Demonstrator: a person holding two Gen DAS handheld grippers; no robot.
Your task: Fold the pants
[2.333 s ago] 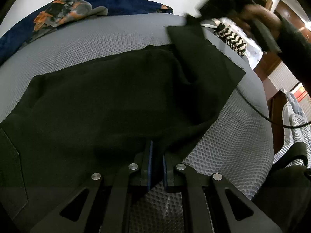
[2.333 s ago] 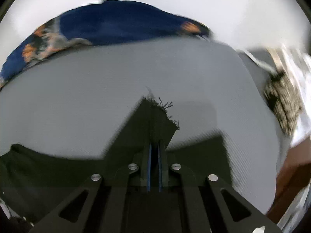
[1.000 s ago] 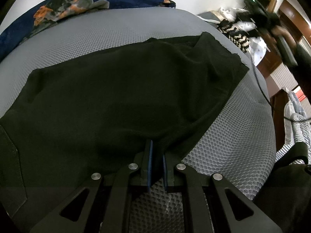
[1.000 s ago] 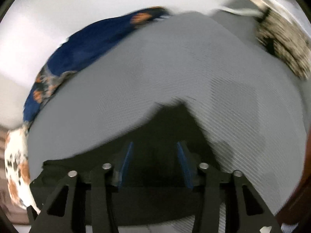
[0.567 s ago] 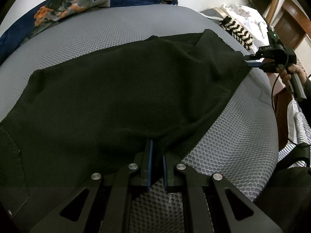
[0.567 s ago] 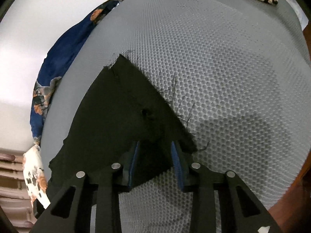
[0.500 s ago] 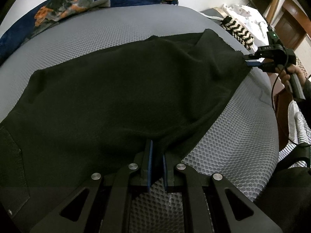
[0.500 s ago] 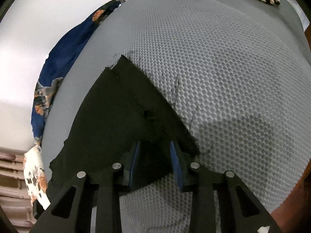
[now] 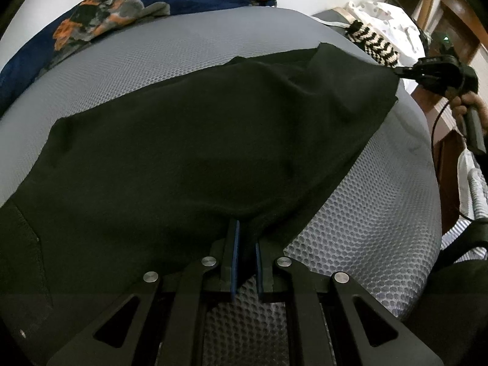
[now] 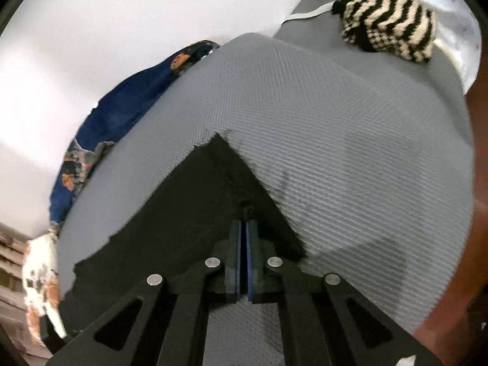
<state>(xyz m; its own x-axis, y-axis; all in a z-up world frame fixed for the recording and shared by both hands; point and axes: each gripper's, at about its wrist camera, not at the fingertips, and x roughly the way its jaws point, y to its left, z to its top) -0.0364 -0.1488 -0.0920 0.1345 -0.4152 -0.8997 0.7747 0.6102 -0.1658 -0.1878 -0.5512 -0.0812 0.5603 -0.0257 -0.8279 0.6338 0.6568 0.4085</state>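
Black pants (image 9: 195, 140) lie spread over a grey mesh-covered bed (image 9: 366, 213). My left gripper (image 9: 245, 238) is shut on the pants' near edge, cloth pinched between its blue pads. In the left wrist view my right gripper (image 9: 399, 71) is at the pants' far right corner, shut on the hem. In the right wrist view the right gripper (image 10: 244, 228) has its pads pressed together on the black cloth (image 10: 207, 201), whose corner points away across the bed.
A dark blue patterned blanket (image 9: 128, 3) lies along the far edge by the white wall. A black-and-cream striped knit item (image 10: 387, 27) and white cloth (image 9: 390, 15) sit at the bed's far right. Wooden furniture (image 9: 454, 9) stands to the right.
My right gripper let go of the leg end, came back open to the right hem corner, and has now shut on it. My left gripper has held its grip without moving.
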